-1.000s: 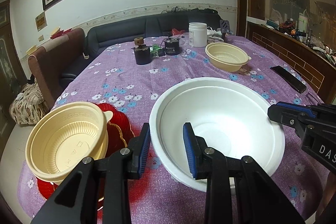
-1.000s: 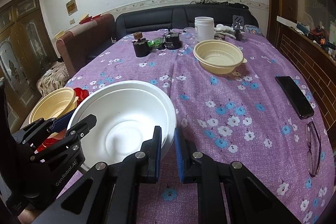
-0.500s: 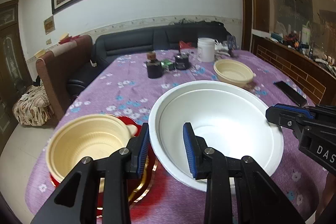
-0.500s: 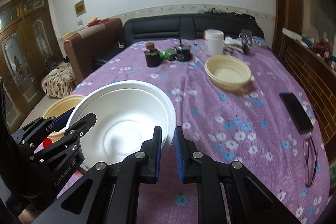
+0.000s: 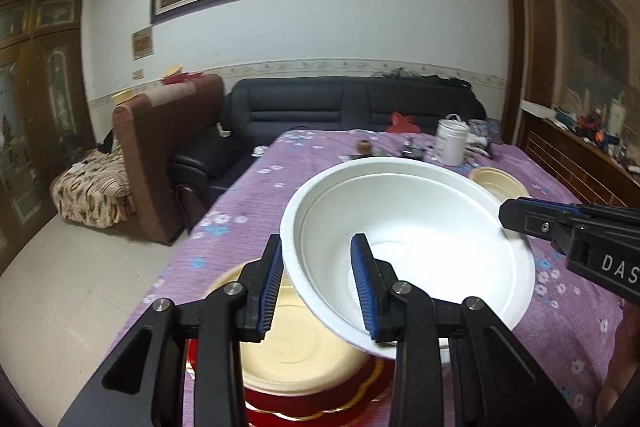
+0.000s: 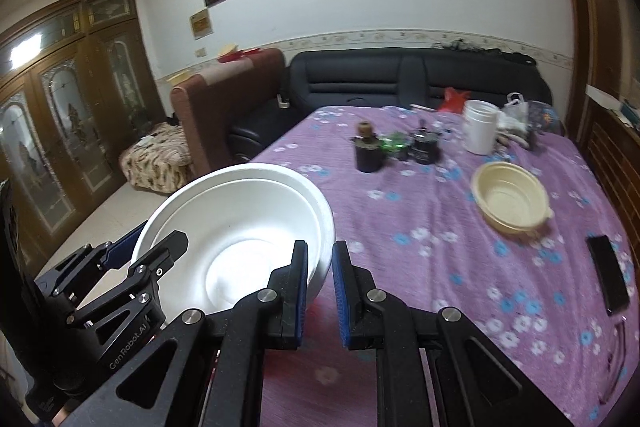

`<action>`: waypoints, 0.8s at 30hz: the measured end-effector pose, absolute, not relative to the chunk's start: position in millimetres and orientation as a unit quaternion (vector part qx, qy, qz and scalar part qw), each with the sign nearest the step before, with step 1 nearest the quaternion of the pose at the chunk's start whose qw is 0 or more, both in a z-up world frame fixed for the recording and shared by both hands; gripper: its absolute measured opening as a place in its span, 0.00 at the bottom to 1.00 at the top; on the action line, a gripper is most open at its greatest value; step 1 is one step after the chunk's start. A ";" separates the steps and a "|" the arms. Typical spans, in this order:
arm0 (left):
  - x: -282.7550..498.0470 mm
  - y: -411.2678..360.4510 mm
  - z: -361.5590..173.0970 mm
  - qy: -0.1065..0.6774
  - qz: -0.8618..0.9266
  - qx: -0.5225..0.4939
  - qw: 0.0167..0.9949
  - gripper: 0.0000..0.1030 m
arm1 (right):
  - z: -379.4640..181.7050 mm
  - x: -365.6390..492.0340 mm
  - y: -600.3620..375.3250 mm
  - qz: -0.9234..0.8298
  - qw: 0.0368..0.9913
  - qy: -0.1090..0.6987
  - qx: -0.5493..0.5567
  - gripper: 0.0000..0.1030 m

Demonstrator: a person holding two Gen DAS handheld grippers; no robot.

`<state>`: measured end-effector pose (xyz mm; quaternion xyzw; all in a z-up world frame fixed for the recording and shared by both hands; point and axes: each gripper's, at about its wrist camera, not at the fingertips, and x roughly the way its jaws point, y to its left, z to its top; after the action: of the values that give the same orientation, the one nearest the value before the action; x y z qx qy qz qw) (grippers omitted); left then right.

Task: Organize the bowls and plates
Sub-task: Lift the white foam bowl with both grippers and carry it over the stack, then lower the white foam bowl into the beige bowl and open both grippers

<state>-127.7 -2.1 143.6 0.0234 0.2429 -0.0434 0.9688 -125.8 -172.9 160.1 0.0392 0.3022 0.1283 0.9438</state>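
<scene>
A big white bowl [image 5: 412, 239] hangs in the air above the table, held by both grippers on opposite sides of its rim. My left gripper [image 5: 318, 285] is shut on its near-left rim. My right gripper [image 6: 320, 289] is shut on its right rim, and the bowl also shows in the right wrist view [image 6: 240, 227]. Below the white bowl, a cream bowl [image 5: 296, 343] sits on a red plate with a gold rim [image 5: 320, 407] at the table's near-left edge. A second cream bowl [image 6: 510, 201] stands further back on the right.
The table has a purple flowered cloth [image 6: 420, 227]. At the far end stand a white jar [image 6: 480, 131], a dark cup [image 6: 366, 153] and small items. A black phone [image 6: 608, 273] and glasses lie at the right edge. Sofas stand behind the table.
Both grippers have lifted the white bowl off the table and carried it left, so it now hangs over the cream bowl on the red plate.
</scene>
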 end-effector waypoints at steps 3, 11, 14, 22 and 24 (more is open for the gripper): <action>-125.3 14.0 139.9 0.249 -0.027 0.019 0.968 0.31 | 152.4 -111.7 -151.7 0.143 0.936 0.318 0.039 0.14; -117.7 47.0 119.8 0.274 0.002 -0.001 0.962 0.31 | 120.1 -87.6 -115.2 0.161 0.918 0.361 0.034 0.14; -114.5 51.6 111.7 0.282 0.008 -0.003 0.959 0.31 | 112.2 -84.0 -109.1 0.161 0.915 0.368 0.027 0.14; -107.2 54.4 93.1 0.305 0.015 -0.007 0.952 0.31 | 97.5 -79.5 -101.5 0.158 0.911 0.380 0.015 0.14; -106.8 54.4 90.5 0.307 0.017 -0.006 0.952 0.31 | 95.1 -79.0 -100.3 0.158 0.911 0.381 0.013 0.14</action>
<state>-106.8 54.4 90.5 -0.0059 0.3067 0.0175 0.9516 -79.0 -100.3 95.1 0.0129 0.3805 0.1578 0.9111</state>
